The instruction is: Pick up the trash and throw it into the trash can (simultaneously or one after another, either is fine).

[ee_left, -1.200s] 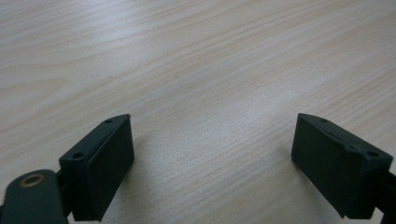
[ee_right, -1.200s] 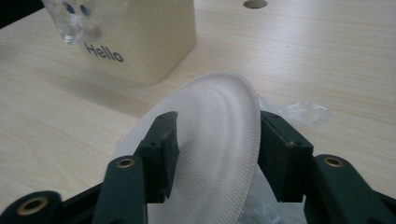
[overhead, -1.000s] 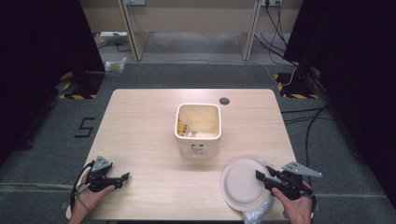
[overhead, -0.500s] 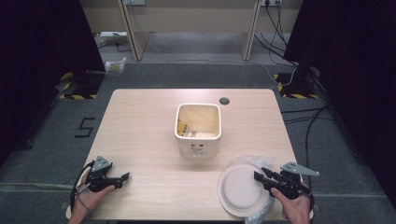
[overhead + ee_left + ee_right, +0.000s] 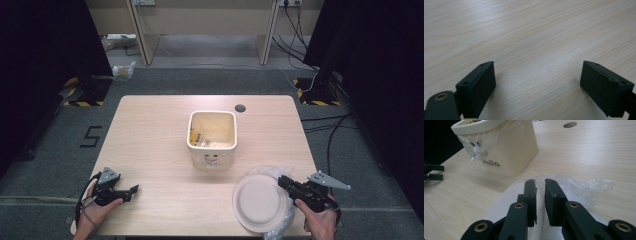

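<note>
High view: one wooden table [image 5: 150,135], one cream square bin [image 5: 212,136] near its middle, one white paper plate [image 5: 261,201], one crumpled clear plastic wrap [image 5: 276,173] under and behind the plate, and two hand-held grippers. One round hole [image 5: 240,107] sits in the tabletop beyond the bin.

The plate lies at the near right edge of the table, in front of the bin and apart from it. The right gripper [image 5: 285,184] reaches over the plate's right rim from the person's right hand [image 5: 320,217]. In the right gripper view its jaws have just been closing and now stand narrow, with the plate's [image 5: 506,205] rim running up between them; whether the pads actually press on it I cannot tell. The wrap [image 5: 584,187] spreads just beyond the jaw tips, and the bin [image 5: 506,150], lined with clear film, stands farther off.

The left gripper [image 5: 131,190] rests at the near left corner, well apart from the plate. In the left gripper view its jaws are wide, with bare tabletop [image 5: 536,37] between them.
</note>
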Demonstrator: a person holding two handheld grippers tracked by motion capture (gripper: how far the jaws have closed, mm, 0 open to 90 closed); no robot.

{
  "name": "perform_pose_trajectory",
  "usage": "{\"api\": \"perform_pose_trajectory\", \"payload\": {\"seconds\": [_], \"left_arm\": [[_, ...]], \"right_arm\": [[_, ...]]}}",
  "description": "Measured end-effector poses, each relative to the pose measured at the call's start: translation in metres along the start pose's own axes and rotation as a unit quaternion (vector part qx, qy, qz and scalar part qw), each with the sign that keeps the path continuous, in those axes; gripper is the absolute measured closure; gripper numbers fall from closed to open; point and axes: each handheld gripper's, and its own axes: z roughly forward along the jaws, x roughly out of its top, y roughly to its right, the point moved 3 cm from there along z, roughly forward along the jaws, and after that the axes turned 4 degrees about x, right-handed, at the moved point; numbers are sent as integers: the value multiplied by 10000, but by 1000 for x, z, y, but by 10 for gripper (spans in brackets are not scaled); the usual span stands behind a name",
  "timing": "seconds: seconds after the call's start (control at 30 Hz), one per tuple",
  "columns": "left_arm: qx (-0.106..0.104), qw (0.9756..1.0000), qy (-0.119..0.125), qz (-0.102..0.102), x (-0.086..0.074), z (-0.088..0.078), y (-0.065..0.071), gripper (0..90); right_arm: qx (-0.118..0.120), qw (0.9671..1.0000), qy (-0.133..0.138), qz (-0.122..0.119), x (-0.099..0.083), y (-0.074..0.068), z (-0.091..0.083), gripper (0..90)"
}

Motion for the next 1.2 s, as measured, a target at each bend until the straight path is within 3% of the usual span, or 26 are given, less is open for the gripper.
{"api": "perform_pose_trajectory", "payload": {"seconds": [0.1,0.17,0.27,0.33,0.43,0.63,0.87,0.93,1.03,1.13,1.2], "left_arm": [[0,10000,-2,1,0,0,0,120],[0,10000,-1,1,0,0,0,120],[0,10000,-1,1,0,0,0,121],[0,10000,0,1,0,0,0,121],[1,10000,0,1,0,0,0,121],[1,10000,0,1,0,0,0,121],[-44,10000,54,58,1,-1,5,159],[-275,9995,85,113,2,0,19,165],[-594,9973,131,418,8,1,49,168],[-995,9926,211,665,15,4,87,170],[-1224,9880,231,914,20,8,113,179]], "right_arm": [[-167,9999,23,-41,1,-4,-5,500],[-333,9991,-115,-231,0,-13,-9,367],[-425,9978,-311,-398,-6,-26,-13,279],[-623,9960,-441,-466,-11,-31,-15,238],[-917,9927,-615,-493,-18,-33,-14,221],[-789,9936,-640,-484,-24,-37,-8,227],[-968,9903,-620,-785,-19,-47,-6,228],[-945,9899,-613,-862,-16,-51,-7,228],[-896,9894,-752,-856,-18,-53,-1,224],[-926,9894,-864,-707,-22,-47,5,219],[-904,9901,-846,-654,-24,-45,6,221]]}}
